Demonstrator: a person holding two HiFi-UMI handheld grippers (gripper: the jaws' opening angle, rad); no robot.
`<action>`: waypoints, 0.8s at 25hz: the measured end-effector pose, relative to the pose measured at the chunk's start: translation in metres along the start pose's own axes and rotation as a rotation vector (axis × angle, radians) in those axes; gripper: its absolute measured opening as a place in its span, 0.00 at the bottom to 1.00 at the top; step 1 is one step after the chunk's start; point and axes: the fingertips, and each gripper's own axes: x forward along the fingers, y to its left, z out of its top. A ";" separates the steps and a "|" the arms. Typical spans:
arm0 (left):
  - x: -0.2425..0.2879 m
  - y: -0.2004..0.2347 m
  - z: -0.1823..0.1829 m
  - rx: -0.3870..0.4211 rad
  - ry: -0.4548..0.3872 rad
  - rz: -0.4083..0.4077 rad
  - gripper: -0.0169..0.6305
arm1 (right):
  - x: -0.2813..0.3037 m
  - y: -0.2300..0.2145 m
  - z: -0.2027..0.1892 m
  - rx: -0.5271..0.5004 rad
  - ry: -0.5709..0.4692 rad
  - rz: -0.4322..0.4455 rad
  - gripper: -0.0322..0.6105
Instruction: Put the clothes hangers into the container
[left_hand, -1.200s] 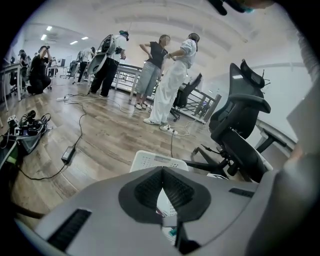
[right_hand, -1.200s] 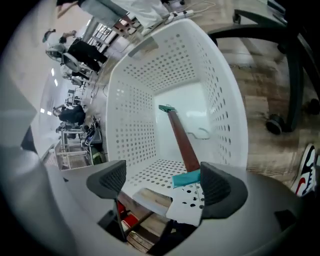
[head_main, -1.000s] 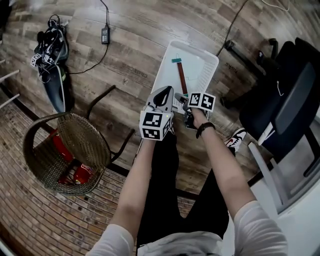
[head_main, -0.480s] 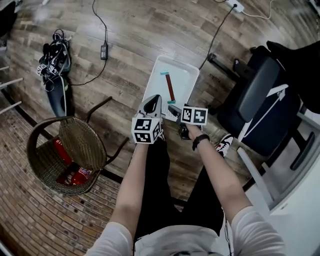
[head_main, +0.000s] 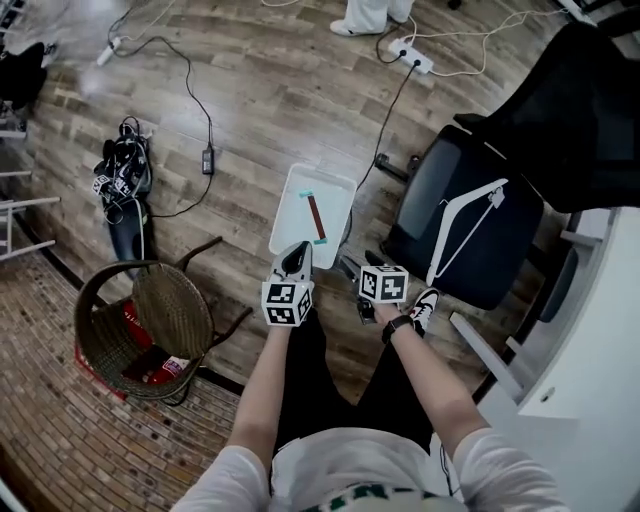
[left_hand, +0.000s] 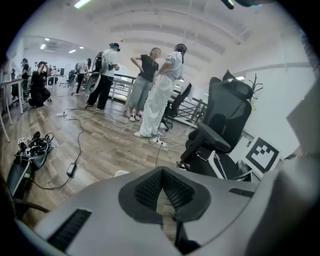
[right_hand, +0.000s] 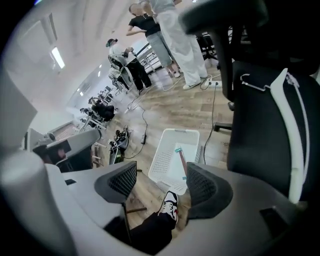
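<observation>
Showing a white rectangular perforated plastic container (head_main: 290, 215) standing on a wood-plank floor (head_main: 250, 110). A brown bar-shaped clothes hanger with teal ends (head_main: 316, 214) lies flat inside the container, roughly along its length. Both handheld tongs are raised on the person's side of the container, near its closer short rim.

The left tongs (head_main: 298, 252) are clenched. In the left gripper view their ribbed tips (left_hand: 162, 172) meet with nothing gripped.

The right tongs (head_main: 352, 270) are released and closing. In the right gripper view their pads stand apart (right_hand: 160, 182) with nothing between them. Through the gap show a white sneaker (right_hand: 170, 205), the container (right_hand: 162, 162) and the clothes hanger (right_hand: 182, 161) within it.

A black office chair (head_main: 460, 220) stands to the container's right. A round brown wicker chair (head_main: 150, 320) stands to the container's left, nearer the person.
</observation>
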 end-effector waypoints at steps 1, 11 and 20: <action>-0.006 -0.017 0.005 0.010 0.007 -0.019 0.05 | -0.020 0.000 0.003 0.006 -0.018 -0.002 0.55; -0.075 -0.165 0.104 0.099 -0.079 -0.113 0.05 | -0.226 0.011 0.066 -0.027 -0.347 -0.031 0.49; -0.126 -0.277 0.189 0.207 -0.224 -0.207 0.05 | -0.391 0.007 0.105 -0.125 -0.605 -0.124 0.48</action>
